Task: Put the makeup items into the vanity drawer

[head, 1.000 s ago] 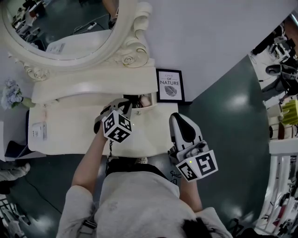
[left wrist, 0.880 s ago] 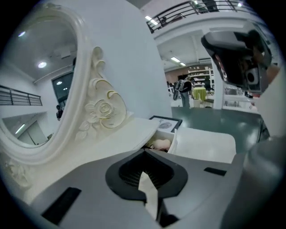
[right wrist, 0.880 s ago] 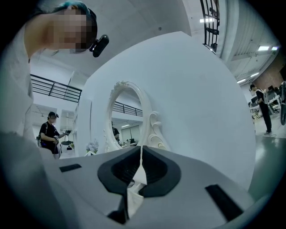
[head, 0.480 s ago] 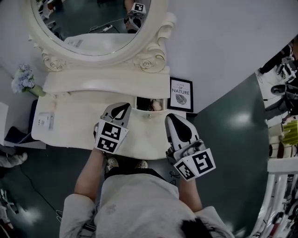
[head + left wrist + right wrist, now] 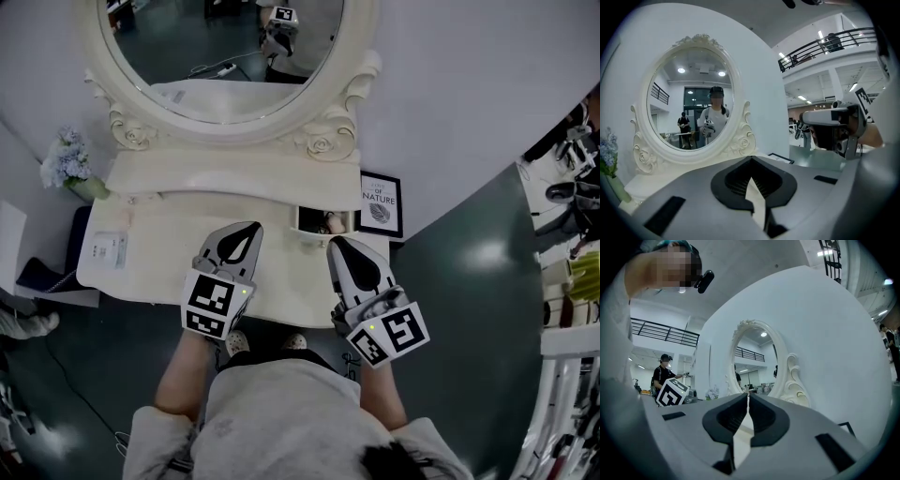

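In the head view a small drawer [image 5: 313, 228] stands open at the back right of the cream vanity top [image 5: 155, 258]; a pinkish item [image 5: 330, 221] lies in it, too small to name. My left gripper [image 5: 249, 228] is shut and empty over the tabletop, left of the drawer and apart from it. My right gripper [image 5: 335, 243] is also shut and empty, just in front of the drawer. In the left gripper view the jaws [image 5: 750, 160] meet with nothing between them. The right gripper view shows the same for its jaws [image 5: 747, 397].
An oval mirror [image 5: 225, 47] in an ornate frame rises behind the vanity. A framed print [image 5: 380, 204] leans against the wall to the drawer's right. A vase of pale flowers [image 5: 66, 164] stands at the far left, and a white card [image 5: 106, 251] lies near the left edge.
My left gripper has drawn back from the drawer toward the front of the vanity. The right gripper has barely moved, and the head view has shifted so the vanity sits further right.
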